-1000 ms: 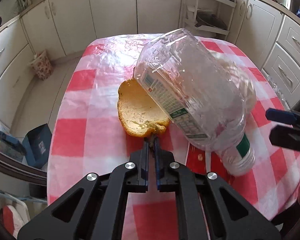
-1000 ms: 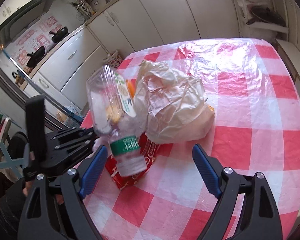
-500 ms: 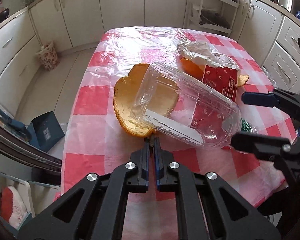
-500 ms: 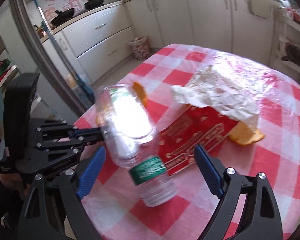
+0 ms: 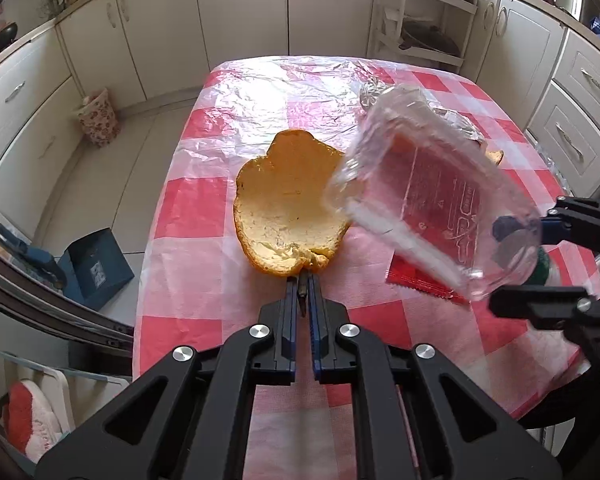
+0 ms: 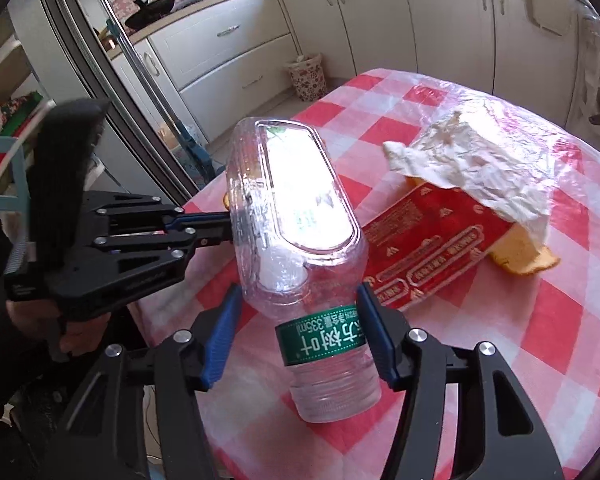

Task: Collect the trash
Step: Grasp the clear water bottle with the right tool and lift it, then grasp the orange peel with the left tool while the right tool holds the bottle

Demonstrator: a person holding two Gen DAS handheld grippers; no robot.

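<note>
Progress so far: right tongs clamp bottle, left tongs pinch peel; wrapper at 2 o'clock waits on surface.

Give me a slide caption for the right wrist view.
Right hand-held gripper closing around a crushed plastic water bottle above the red-checked table.

A red-and-white checked cloth under clear plastic film covers the surface. Cream cabinets line the walls beyond its far edge, with drawer units off its right edge. A floral fabric basket stands on the floor by the cabinets past the far left corner. A blue box sits on the floor off the left edge. A white open shelf rack stands beyond the far right corner. Two dark pans rest on a stove in the right wrist view.
</note>
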